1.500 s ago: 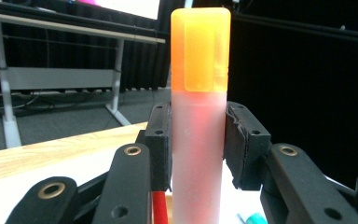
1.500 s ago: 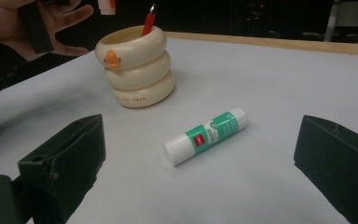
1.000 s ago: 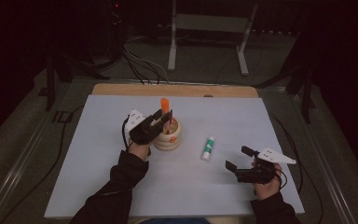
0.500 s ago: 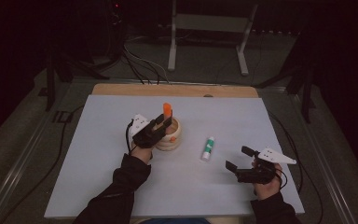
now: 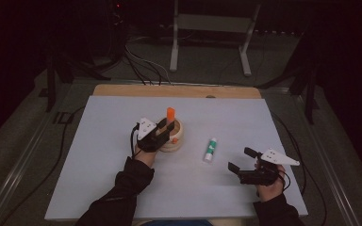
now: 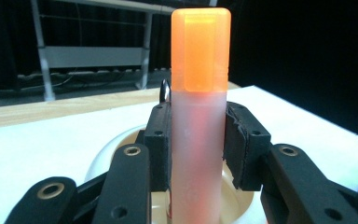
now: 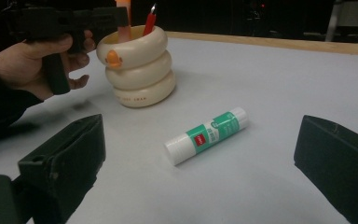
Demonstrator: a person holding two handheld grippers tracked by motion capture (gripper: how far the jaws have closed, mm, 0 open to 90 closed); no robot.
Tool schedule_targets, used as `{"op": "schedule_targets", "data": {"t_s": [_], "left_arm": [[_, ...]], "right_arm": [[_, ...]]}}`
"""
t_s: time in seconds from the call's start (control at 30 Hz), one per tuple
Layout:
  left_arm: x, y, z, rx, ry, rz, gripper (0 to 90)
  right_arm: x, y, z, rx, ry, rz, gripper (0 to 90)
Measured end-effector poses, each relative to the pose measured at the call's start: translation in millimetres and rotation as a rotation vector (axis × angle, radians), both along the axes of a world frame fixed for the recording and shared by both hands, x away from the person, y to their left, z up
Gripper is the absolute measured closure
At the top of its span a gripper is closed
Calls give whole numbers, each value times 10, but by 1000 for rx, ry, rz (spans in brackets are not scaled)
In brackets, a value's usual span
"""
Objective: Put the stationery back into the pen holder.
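Clearly, the left tongs (image 5: 166,131) are held level over the cream holder (image 5: 175,137) at mid-table, clamped on the upright orange highlighter (image 6: 200,116), whose lower end is inside the holder. The right tongs (image 5: 241,160) are held low at the near right, jaws apart and empty, aimed at a glue stick (image 7: 206,134) lying on the white table (image 5: 99,141). Dark floor and cables (image 5: 141,61) are seen beyond.

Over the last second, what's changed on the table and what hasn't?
The left gripper, shut on the orange highlighter, has lowered it a little into the cream ringed pen holder, with its grip unchanged. The right gripper stayed open and in place, and the glue stick has not moved.
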State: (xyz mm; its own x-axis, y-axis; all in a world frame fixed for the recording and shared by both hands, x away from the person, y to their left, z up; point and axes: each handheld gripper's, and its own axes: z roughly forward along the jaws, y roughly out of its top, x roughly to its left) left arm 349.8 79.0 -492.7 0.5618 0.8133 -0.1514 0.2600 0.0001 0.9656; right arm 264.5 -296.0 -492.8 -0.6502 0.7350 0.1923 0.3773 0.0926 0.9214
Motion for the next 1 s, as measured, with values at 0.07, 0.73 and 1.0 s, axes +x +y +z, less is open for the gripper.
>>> {"op": "schedule_targets", "data": {"t_s": [0.07,0.73,1.0], "left_arm": [[-8,-20,5,24,4,12,651],[-11,-31,151,16,34,54,332],[-33,20,329,35,34,37,98]], "right_arm": [[1,0,-1,-1,0,0,21],[1,-6,3,1,-2,0,21],[-1,-1,6,-1,-3,1,21]]}}
